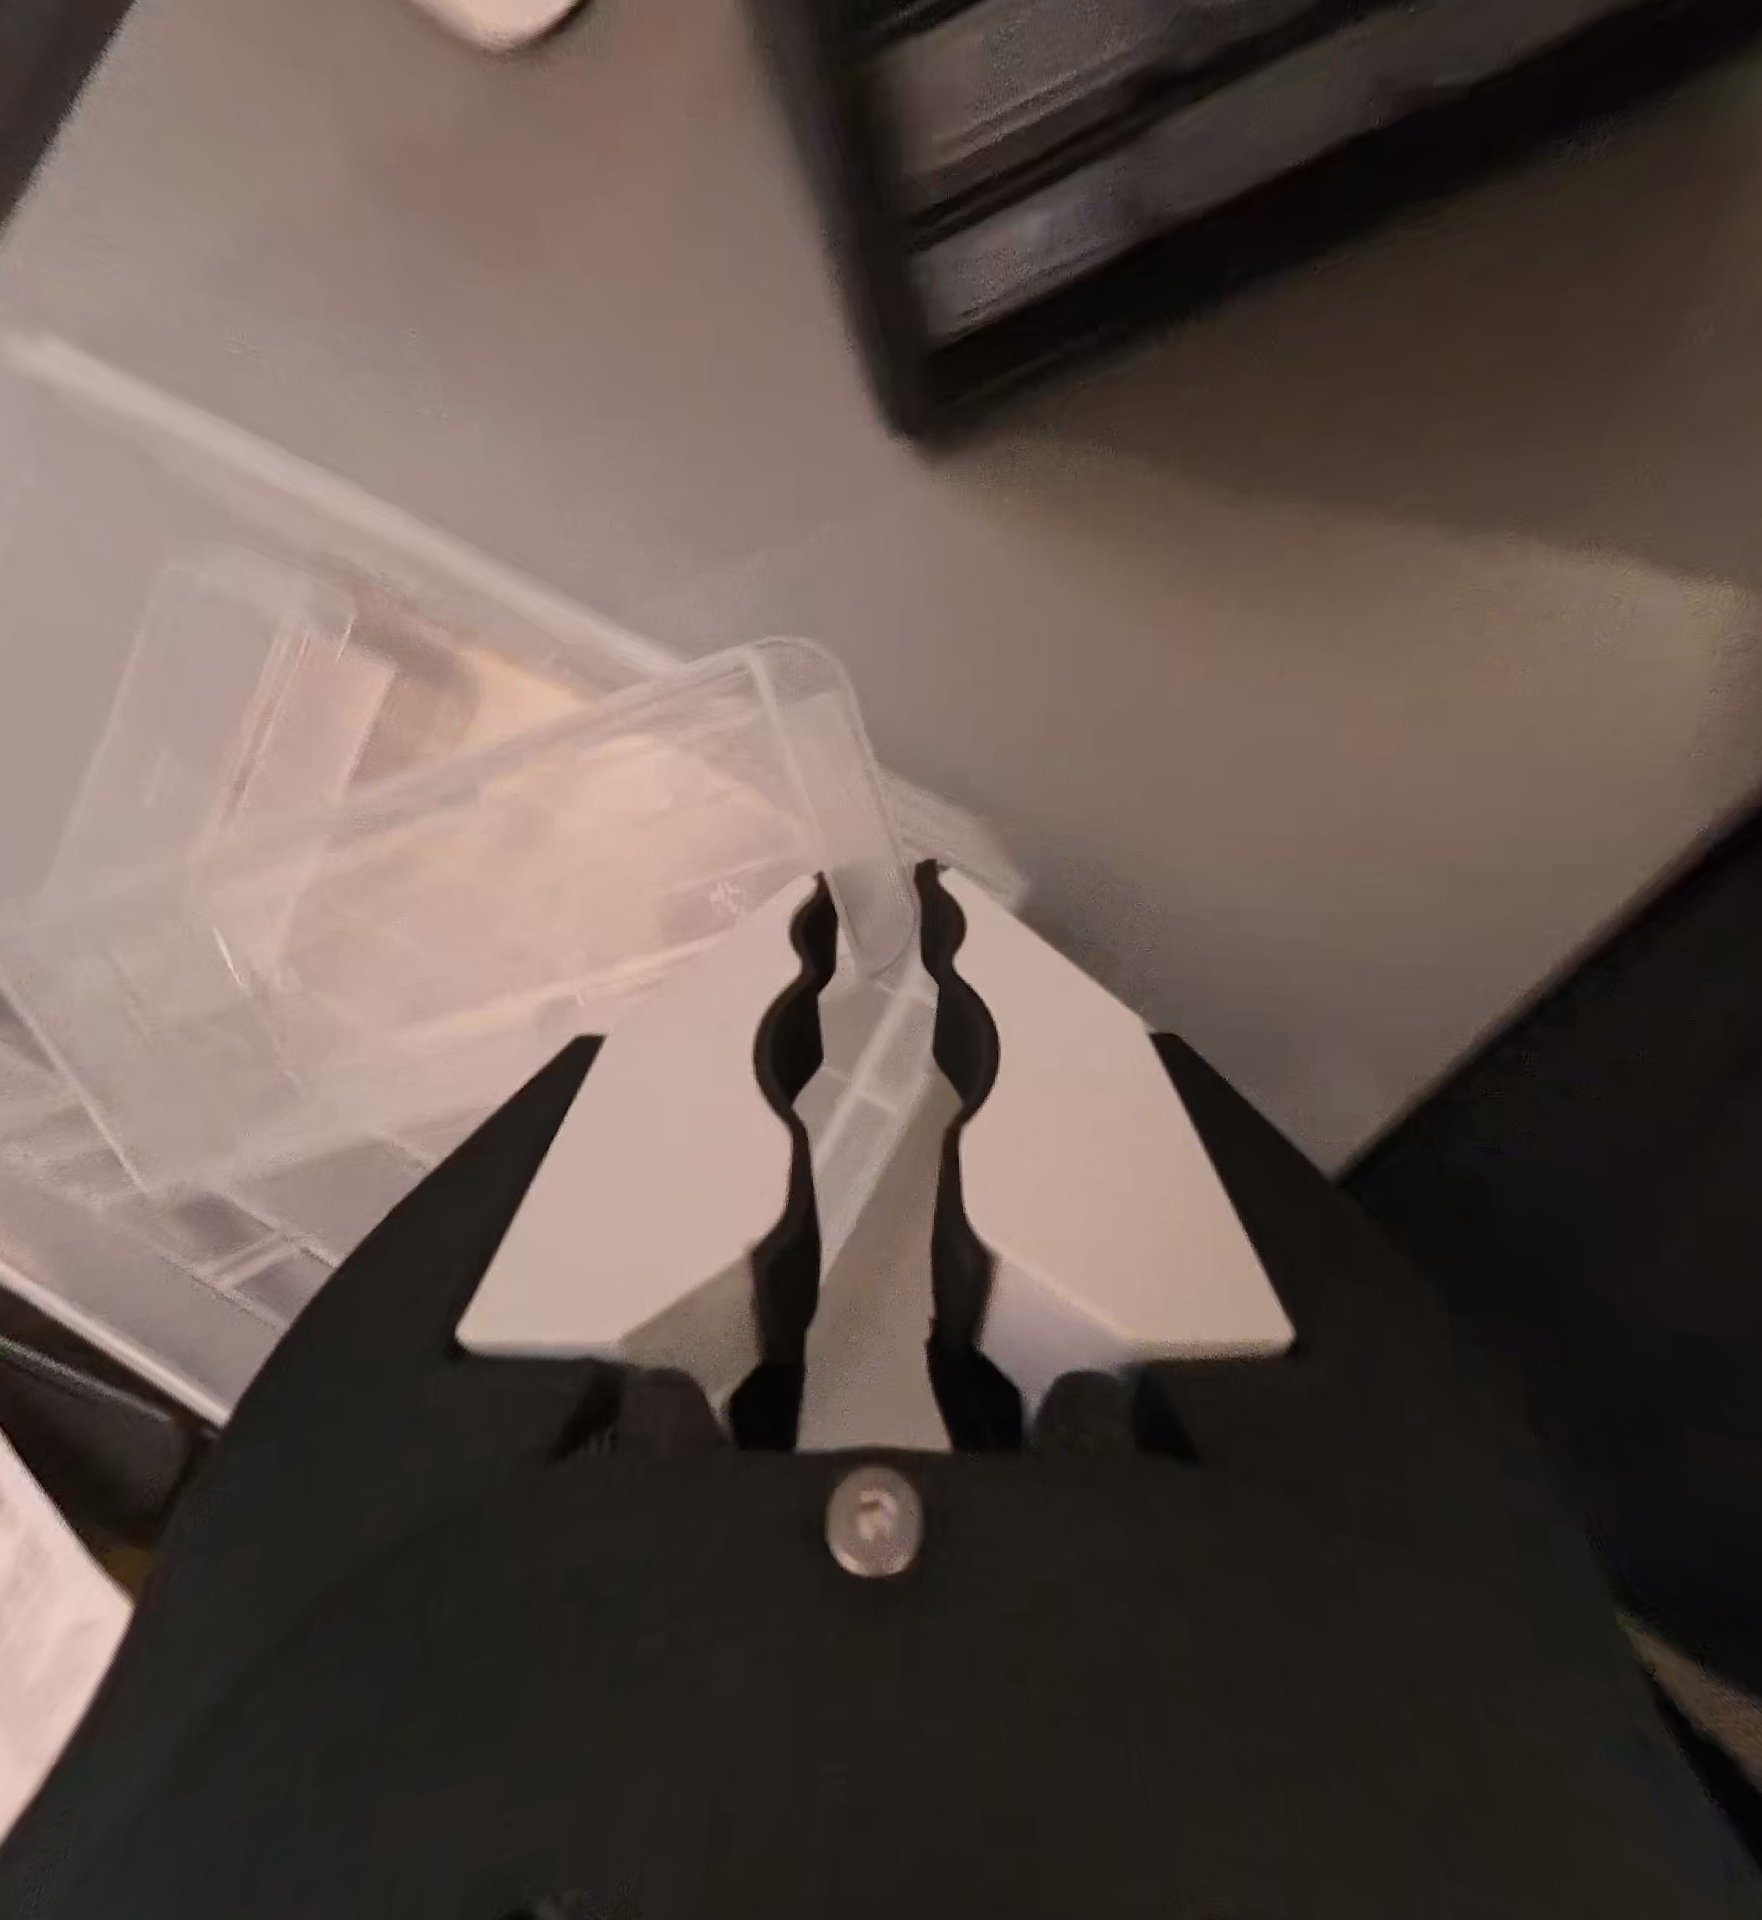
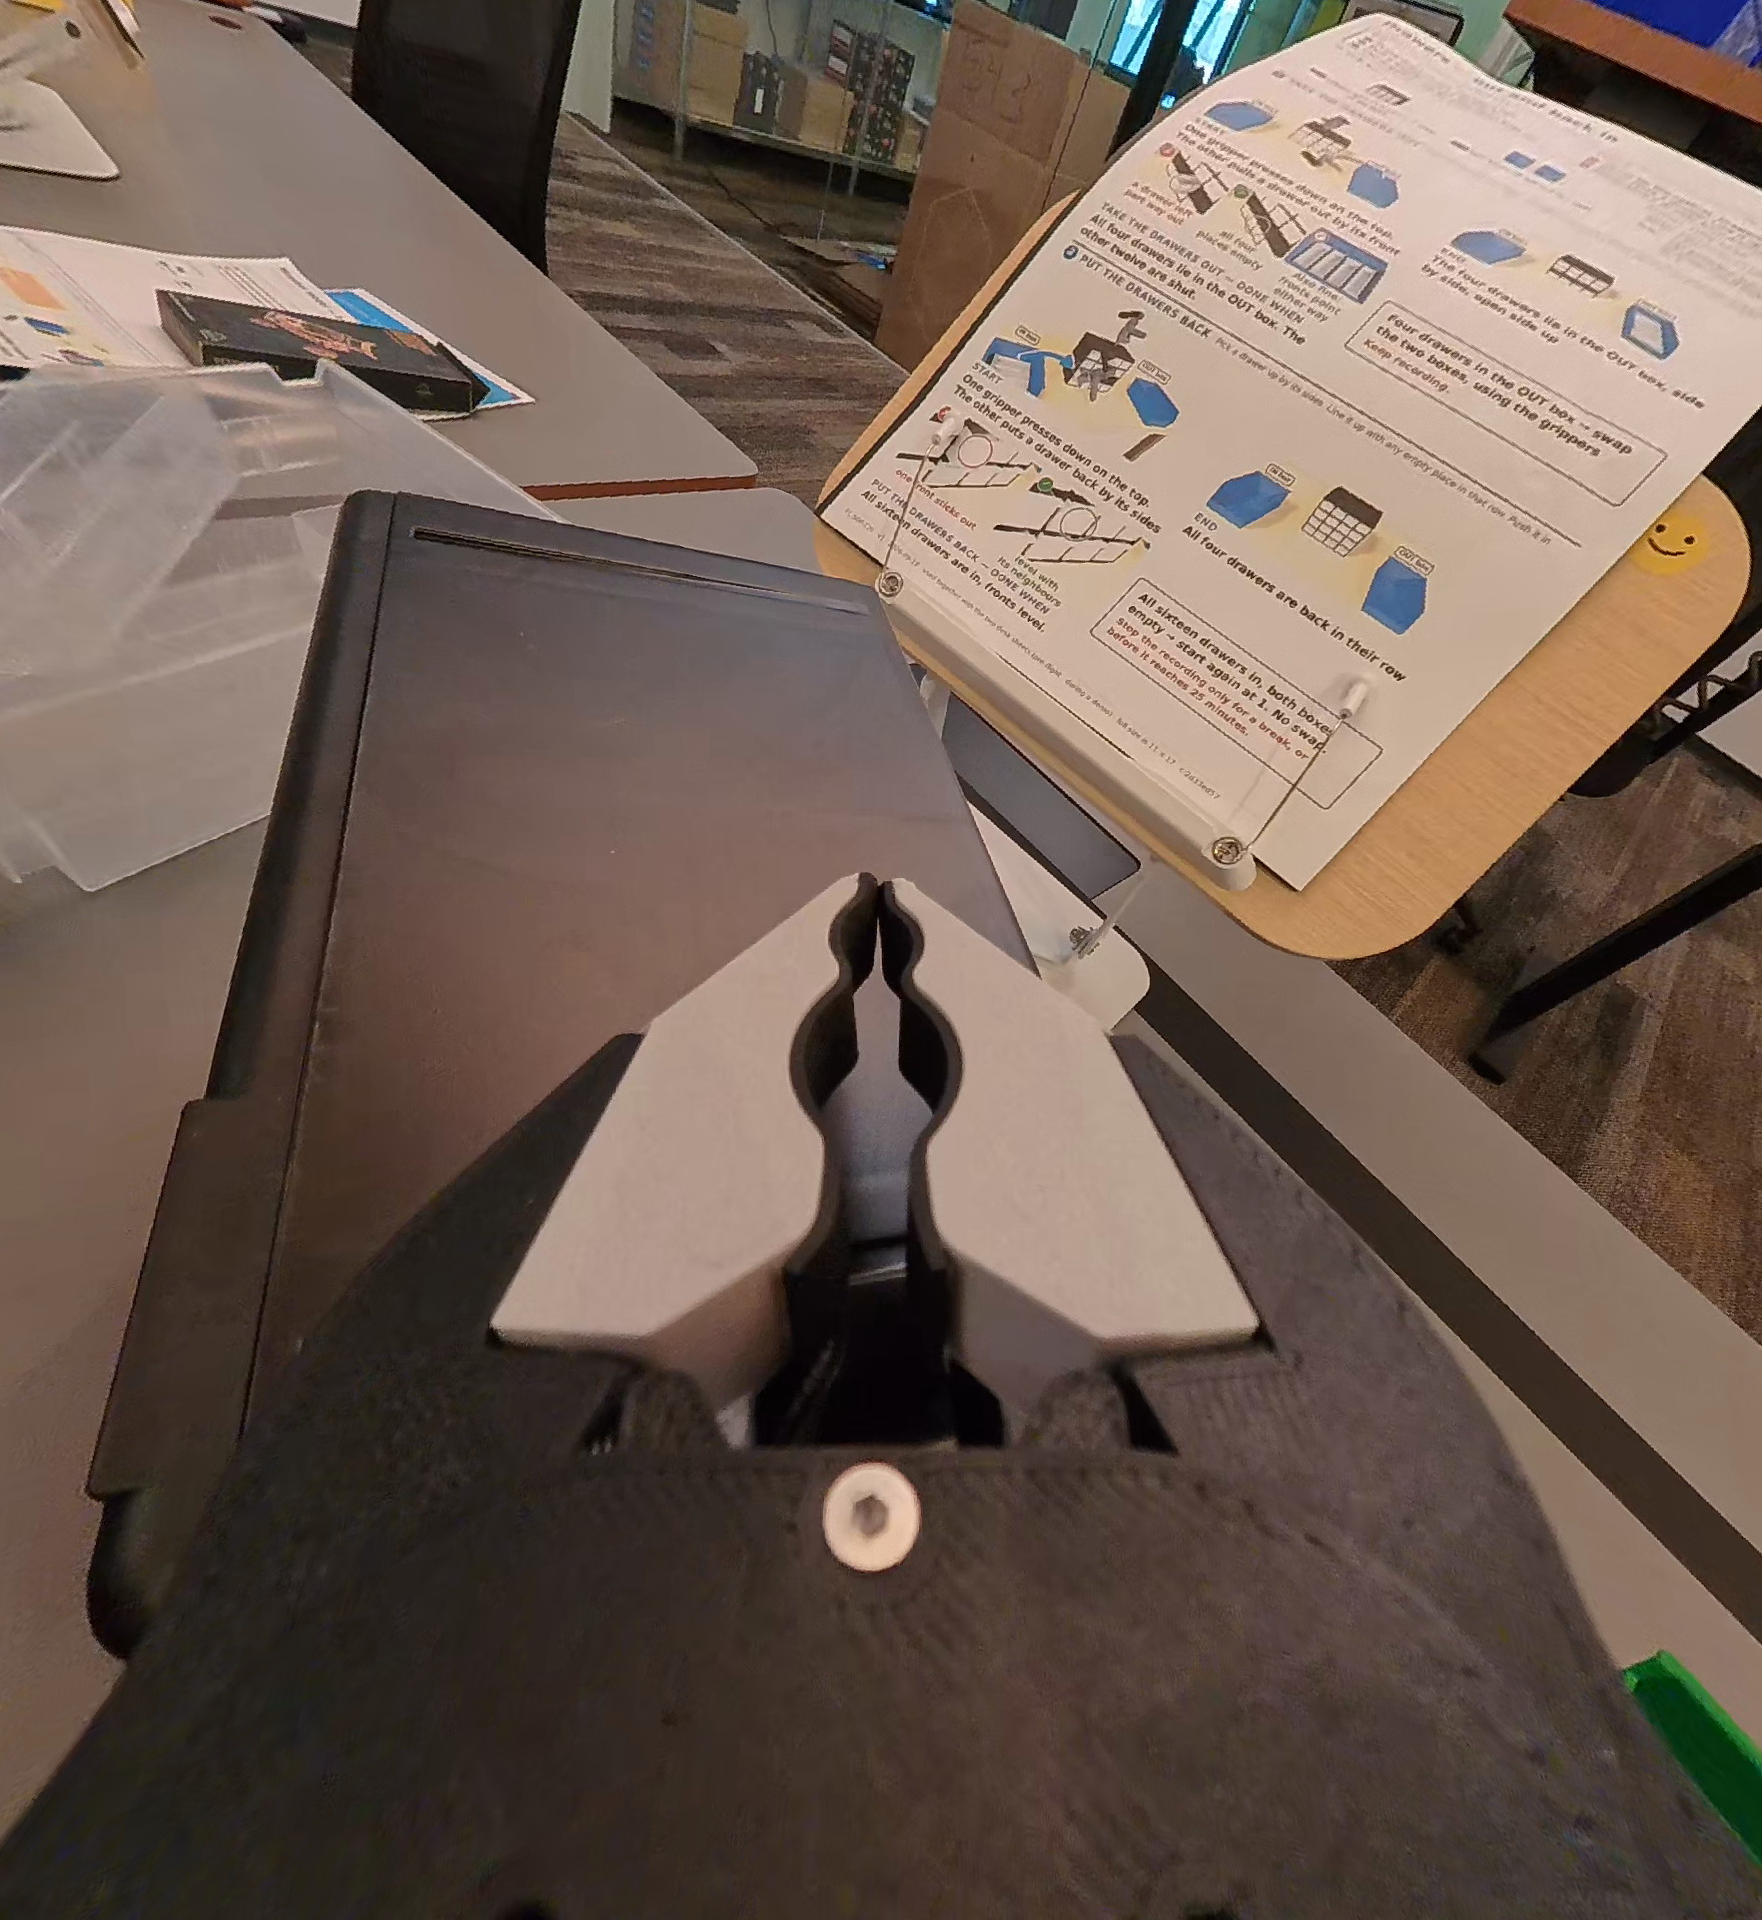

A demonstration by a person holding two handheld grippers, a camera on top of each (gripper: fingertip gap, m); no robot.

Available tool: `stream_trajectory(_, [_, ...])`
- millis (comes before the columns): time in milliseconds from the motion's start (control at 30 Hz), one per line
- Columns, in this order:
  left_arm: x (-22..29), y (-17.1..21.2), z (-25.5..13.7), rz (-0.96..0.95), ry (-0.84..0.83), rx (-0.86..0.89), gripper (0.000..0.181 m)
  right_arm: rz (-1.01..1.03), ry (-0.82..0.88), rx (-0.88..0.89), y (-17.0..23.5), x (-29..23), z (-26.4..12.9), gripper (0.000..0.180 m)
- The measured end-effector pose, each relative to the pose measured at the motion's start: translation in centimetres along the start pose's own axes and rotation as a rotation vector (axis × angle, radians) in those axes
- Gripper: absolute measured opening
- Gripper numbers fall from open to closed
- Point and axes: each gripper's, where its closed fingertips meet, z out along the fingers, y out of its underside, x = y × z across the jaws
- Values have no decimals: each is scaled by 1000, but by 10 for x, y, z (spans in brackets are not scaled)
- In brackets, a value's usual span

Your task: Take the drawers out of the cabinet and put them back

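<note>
in the left wrist view we see dim, warm light and heavy motion blur: the clear drawer (image 1: 503, 883) and the black cabinet (image 1: 1220, 177) smear into streaks, while the left gripper (image 1: 869, 883) stays sharp. the right wrist view is brighter and crisp, with a soft sheen on the cabinet top (image 2: 648, 727). straight edges bow toward the borders in both views.
</note>
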Motion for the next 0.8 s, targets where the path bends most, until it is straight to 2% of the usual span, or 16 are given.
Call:
stream_trajectory(100, [46, -11, -29, 203, -4, 8, 12, -1, 2, 1, 0, 0, 0, 0])
stream_trajectory(200, [106, -23, -35, 404, 107, 36, 12, -1, 1, -2, 0, 0, 0, 0])
stream_trajectory(267, [140, -21, -24, 515, 208, 24, 12, -1, 2, -1, 0, 0, 0, 0])
stream_trajectory(367, [172, -4, 7, 584, 332, -56, 12, -1, 3, -1, 0, 0, 0, 0])
stream_trajectory(533, [175, 31, 47, 670, 333, -191, 15, 2, 3, 0, 0, 0, -1, 0])
stream_trajectory(567, [168, 35, 50, 665, 308, -202, 22, 3, 1, 1, 0, 0, -1, 0])
stream_trajectory(667, [150, 41, 46, 540, 248, -211, 61, 4, -5, 2, 0, -1, -1, 0])
stream_trajectory(800, [141, 34, 35, 340, 165, -117, 90, 4, -10, 4, 0, -1, -1, 0])
